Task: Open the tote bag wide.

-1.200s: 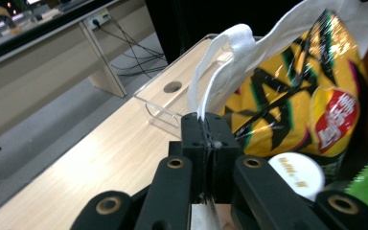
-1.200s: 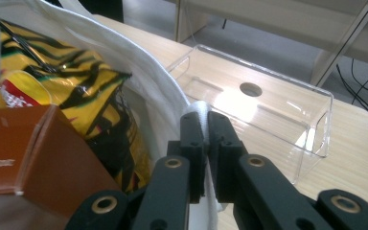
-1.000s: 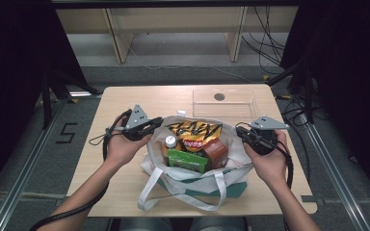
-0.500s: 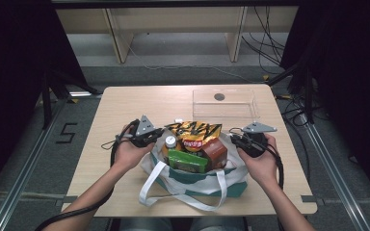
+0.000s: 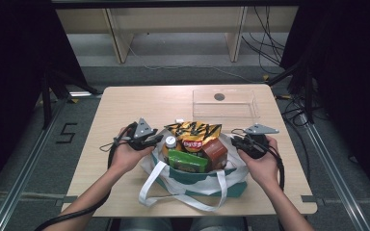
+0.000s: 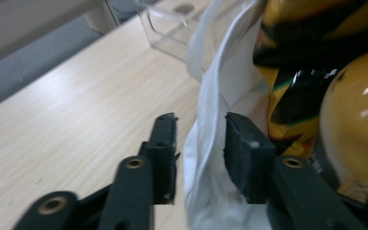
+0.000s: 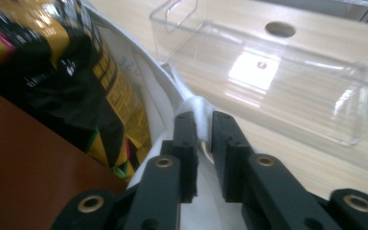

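Barely begun, by the look of it — right gripper (image 7: 202, 125) pinched on the rim of the full tote bag (image 5: 192, 180) at the table's (image 5: 125, 103) near edge, left gripper (image 6: 199, 136) parted astride the opposite rim, snacks unpacked.

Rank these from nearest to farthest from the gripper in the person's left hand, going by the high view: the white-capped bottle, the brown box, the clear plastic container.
From the left gripper:
1. White-capped bottle, just beside it at the near edge of the bag.
2. Brown box, across the bag toward the right gripper.
3. Clear plastic container, at the table's far right, beyond the bag.
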Demonstrator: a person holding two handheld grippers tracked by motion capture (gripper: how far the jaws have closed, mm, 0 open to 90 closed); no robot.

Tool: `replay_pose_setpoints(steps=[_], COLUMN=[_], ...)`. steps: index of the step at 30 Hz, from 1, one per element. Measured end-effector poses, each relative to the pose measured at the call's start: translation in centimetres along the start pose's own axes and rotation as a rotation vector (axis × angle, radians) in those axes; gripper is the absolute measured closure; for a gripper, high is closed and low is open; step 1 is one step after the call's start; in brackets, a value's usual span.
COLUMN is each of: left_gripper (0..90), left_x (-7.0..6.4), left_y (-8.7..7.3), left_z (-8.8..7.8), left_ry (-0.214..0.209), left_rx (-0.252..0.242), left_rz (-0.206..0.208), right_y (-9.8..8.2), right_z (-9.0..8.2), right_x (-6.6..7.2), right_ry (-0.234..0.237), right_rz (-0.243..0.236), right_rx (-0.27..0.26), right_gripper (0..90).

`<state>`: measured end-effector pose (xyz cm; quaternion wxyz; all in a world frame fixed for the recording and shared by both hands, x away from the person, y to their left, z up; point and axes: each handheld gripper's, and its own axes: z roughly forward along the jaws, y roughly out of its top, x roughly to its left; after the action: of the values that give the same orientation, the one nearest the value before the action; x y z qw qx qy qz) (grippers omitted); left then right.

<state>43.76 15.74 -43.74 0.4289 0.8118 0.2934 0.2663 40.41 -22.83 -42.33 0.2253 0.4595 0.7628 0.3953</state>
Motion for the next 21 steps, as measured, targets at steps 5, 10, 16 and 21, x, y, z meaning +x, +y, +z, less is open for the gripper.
replay_pose_setpoints(steps=[5,10,16,21], left_gripper=[52.8,53.4,62.3,64.7], left_x=[0.5,-0.5,-3.5,-3.9], left_y=[0.1,-0.4,-1.4,-0.9], left_z=[-3.1,-6.9,-8.7,-8.6], left_ry=[0.004,-0.051,-0.180,-0.188], left_rx=[-0.067,-0.122,-0.105,-0.165], left_rz=[-0.044,-0.074,-0.100,-0.116], right_y=[-0.1,-0.9,-2.7,-3.6], right_z=[-2.1,-4.1,-6.4,-6.4], right_x=[-0.3,0.2,1.9,2.0], right_ry=[-0.020,-0.022,0.019,0.029], right_rz=[0.009,0.011,0.038,0.046], right_rx=[-0.033,-0.031,-0.010,0.024], right_gripper=[73.0,71.6,73.6,79.4])
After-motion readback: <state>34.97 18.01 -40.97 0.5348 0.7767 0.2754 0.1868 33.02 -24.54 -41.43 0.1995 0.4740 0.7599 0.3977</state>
